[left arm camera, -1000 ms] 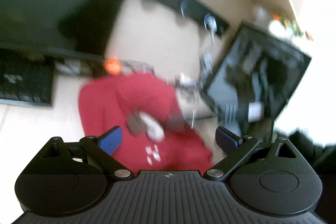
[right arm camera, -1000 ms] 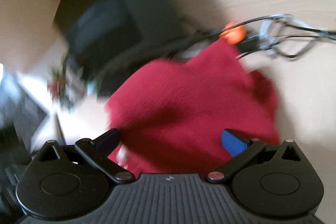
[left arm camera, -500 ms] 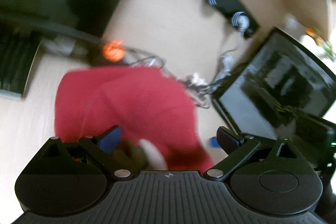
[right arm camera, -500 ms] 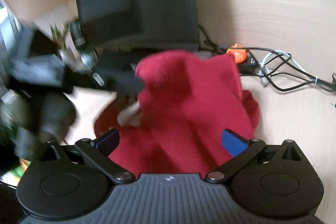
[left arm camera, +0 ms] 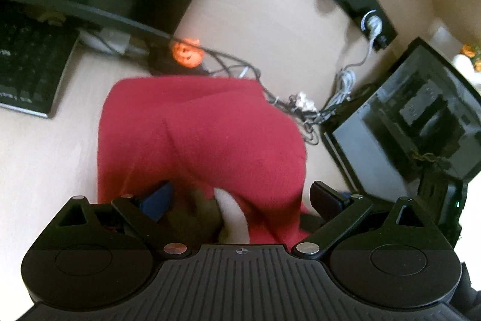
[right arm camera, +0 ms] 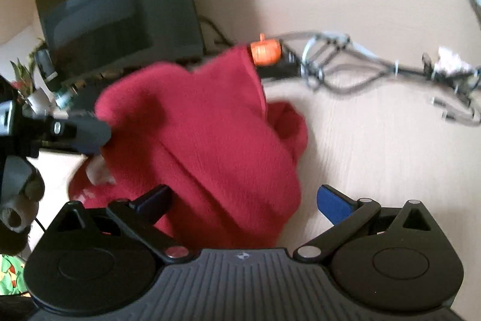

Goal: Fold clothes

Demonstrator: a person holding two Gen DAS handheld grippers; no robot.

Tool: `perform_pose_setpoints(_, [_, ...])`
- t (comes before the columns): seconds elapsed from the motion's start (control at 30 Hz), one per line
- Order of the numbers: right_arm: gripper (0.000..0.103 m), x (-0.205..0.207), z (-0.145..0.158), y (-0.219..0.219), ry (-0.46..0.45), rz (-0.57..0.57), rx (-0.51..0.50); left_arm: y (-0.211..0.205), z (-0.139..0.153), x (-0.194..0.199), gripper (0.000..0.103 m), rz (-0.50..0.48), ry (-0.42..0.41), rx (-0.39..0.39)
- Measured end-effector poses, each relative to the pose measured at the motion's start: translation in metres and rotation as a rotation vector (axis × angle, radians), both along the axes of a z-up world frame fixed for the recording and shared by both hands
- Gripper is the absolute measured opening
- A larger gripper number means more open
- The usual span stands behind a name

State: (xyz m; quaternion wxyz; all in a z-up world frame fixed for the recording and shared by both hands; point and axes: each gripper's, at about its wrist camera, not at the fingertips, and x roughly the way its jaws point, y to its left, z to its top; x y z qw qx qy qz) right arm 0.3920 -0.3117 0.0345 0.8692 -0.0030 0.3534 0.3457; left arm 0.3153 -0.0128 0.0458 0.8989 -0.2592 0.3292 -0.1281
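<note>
Left wrist view: red garment (left arm camera: 198,140) heaped on the pale desk (left arm camera: 45,158), doubled over itself with a crease down the middle, fitting a fold either partly made or about to be redone. Left gripper (left arm camera: 240,197) spread wide above the near edge, grasping nothing; right gripper (right arm camera: 243,200) likewise splayed over the same cloth, empty. Both probably held low and straddling the hem to reach a fresh edge. Pushed toward the back, an orange pumpkin figure (right arm camera: 266,49) and tangled cables (right arm camera: 345,62), with a keyboard (left arm camera: 27,74) off to one side, leaving room for folding. Blurred throughout; a pale patch near the left gripper's fingers possibly a label or printing, hard to tell. Garment's near edge hidden beneath both gripper bodies.
</note>
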Motion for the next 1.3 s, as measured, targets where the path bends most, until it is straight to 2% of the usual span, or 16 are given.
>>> perform_pose_setpoints(0.13, [0.103, 0.007, 0.025, 0.003, -0.085, -0.008, 0.029, -0.001, 0.003, -0.013, 0.1, -0.005, -0.001, 0.043])
perform_pose_setpoints(0.23, [0.103, 0.017, 0.03, 0.022, -0.126, 0.002, -0.003, -0.006, -0.006, -0.018, 0.1, -0.017, 0.025, 0.07])
perform_pose_setpoints(0.33, [0.103, 0.024, 0.017, 0.049, -0.127, 0.013, -0.075, -0.011, -0.013, -0.022, 0.1, -0.03, 0.048, 0.1])
perform_pose_setpoints(0.4, [0.103, 0.033, -0.007, 0.07, -0.107, -0.013, -0.197, -0.016, -0.014, -0.023, 0.1, -0.039, 0.043, 0.134])
perform_pose_setpoints(0.5, [0.103, 0.051, -0.028, 0.066, 0.02, -0.067, -0.141, -0.018, -0.014, -0.024, 0.1, -0.052, 0.043, 0.171])
perform_pose_setpoints(0.57, [0.103, 0.052, -0.028, 0.058, 0.038, -0.07, -0.119, -0.016, -0.012, -0.026, 0.1, -0.059, 0.04, 0.171])
perform_pose_setpoints(0.67, [0.103, 0.045, -0.019, 0.053, -0.01, -0.051, -0.12, -0.008, -0.003, -0.027, 0.1, -0.052, 0.025, 0.15])
perform_pose_setpoints(0.77, [0.103, 0.04, -0.002, 0.047, -0.04, -0.042, -0.062, -0.003, 0.002, -0.025, 0.1, -0.018, 0.024, 0.212])
perform_pose_setpoints(0.87, [0.103, 0.04, 0.015, 0.052, -0.035, -0.033, 0.019, 0.0, -0.004, -0.02, 0.1, 0.008, 0.076, 0.27])
perform_pose_setpoints(1.0, [0.103, 0.048, -0.003, 0.082, -0.076, -0.064, -0.171, -0.004, -0.014, -0.02, 0.1, -0.007, 0.113, 0.315])
perform_pose_setpoints(1.07, [0.103, 0.055, -0.013, 0.079, -0.026, -0.084, -0.162, -0.006, -0.018, -0.02, 0.1, -0.011, 0.121, 0.343])
perform_pose_setpoints(1.2, [0.103, 0.069, -0.033, 0.073, 0.085, -0.126, -0.128, -0.004, -0.024, -0.022, 0.1, -0.001, 0.137, 0.32])
perform_pose_setpoints(1.3, [0.103, 0.053, -0.022, 0.06, 0.021, -0.102, -0.116, -0.002, -0.028, -0.022, 0.1, 0.003, 0.149, 0.291])
